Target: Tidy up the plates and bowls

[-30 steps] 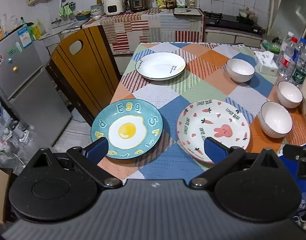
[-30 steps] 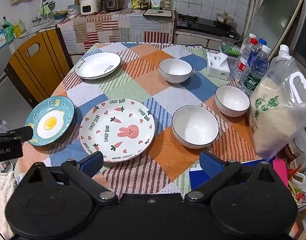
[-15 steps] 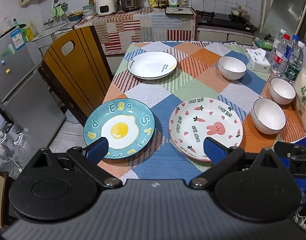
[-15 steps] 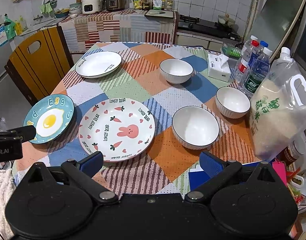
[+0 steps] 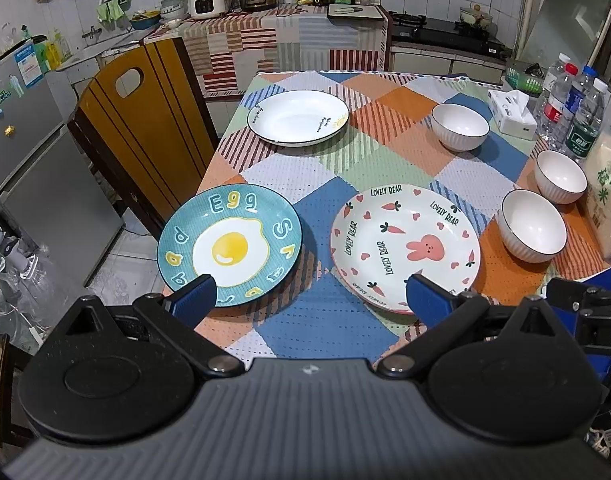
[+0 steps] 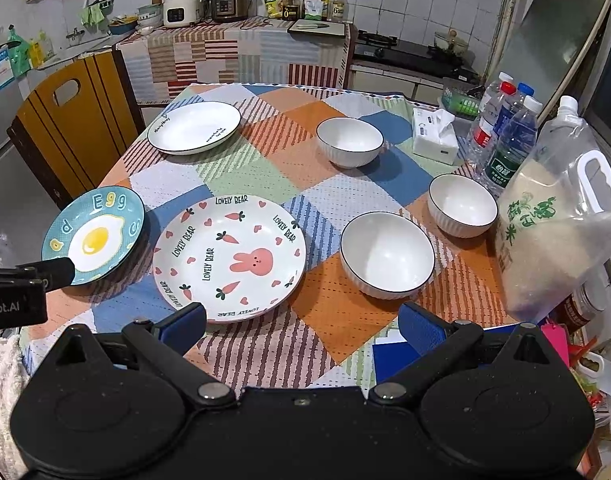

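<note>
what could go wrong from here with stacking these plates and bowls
The egg plate sits at the table's left edge with its rim seemingly past it; a clumsy nudge from the open left gripper could tip it to the floor. The rice jug leans right beside the bowls, so the right gripper reaching there might knock it over. The plates lie flat on the cloth, so fingers may drag it.

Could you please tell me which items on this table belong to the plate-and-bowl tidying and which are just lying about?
Belongs: egg plate, rabbit plate, plain white plate, three white bowls.

Just lying about: tissue box, water bottles, rice bag.
</note>
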### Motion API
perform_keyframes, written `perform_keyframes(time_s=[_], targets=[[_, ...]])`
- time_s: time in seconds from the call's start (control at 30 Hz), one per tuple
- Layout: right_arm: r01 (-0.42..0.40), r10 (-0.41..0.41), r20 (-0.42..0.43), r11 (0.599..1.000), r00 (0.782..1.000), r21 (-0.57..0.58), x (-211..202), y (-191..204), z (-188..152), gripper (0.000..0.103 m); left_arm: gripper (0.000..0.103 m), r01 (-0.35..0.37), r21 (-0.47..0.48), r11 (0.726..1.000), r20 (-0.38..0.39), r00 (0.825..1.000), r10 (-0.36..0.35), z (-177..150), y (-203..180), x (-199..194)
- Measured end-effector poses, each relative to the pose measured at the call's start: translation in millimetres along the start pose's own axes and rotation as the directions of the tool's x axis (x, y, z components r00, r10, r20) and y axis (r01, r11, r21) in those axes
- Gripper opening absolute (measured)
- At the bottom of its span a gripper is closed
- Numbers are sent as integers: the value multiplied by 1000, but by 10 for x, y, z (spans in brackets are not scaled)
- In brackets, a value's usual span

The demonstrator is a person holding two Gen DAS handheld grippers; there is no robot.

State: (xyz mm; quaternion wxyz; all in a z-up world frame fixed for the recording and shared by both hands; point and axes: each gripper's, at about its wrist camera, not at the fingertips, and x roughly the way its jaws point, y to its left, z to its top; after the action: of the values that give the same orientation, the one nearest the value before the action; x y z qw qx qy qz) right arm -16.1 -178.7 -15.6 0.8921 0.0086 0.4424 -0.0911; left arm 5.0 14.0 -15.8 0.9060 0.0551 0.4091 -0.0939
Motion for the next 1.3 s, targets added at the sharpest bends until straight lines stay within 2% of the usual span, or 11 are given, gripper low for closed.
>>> perform_keyframes(time_s=[0.5,0.93,1.0,1.1,1.17,1.23,1.3], targets=[[5,-5,1,1000,1000,-15,10,19,-15,103,102,16,-4,1000,-6,1000,-16,-10,-10,-10],[-8,8,-6,1000,1000,-16,124,-53,-24,103,102,28,-16,999,-26,999,-28,-39,-43,164],[-29,30,30,999,999,-31,151,-72,-13,103,102,19,-16,1000,-13,1000,-20,-53,-69,225],[-29,39,135,997,990,-74,237,-115,-20,103,102,12,-11,1000,7,1000,-12,-95,-112,357],[-36,58,195,993,979,-116,361,-161,-51,103,102,46,-20,999,16,999,-45,-119,-123,462],[-62,91,212,988,973,-139,504,-216,-71,103,102,95,-52,994,13,995,-95,-131,-123,585],[-99,128,232,986,964,-134,641,-282,-103,103,102,90,-50,995,2,996,-90,-162,-181,710]])
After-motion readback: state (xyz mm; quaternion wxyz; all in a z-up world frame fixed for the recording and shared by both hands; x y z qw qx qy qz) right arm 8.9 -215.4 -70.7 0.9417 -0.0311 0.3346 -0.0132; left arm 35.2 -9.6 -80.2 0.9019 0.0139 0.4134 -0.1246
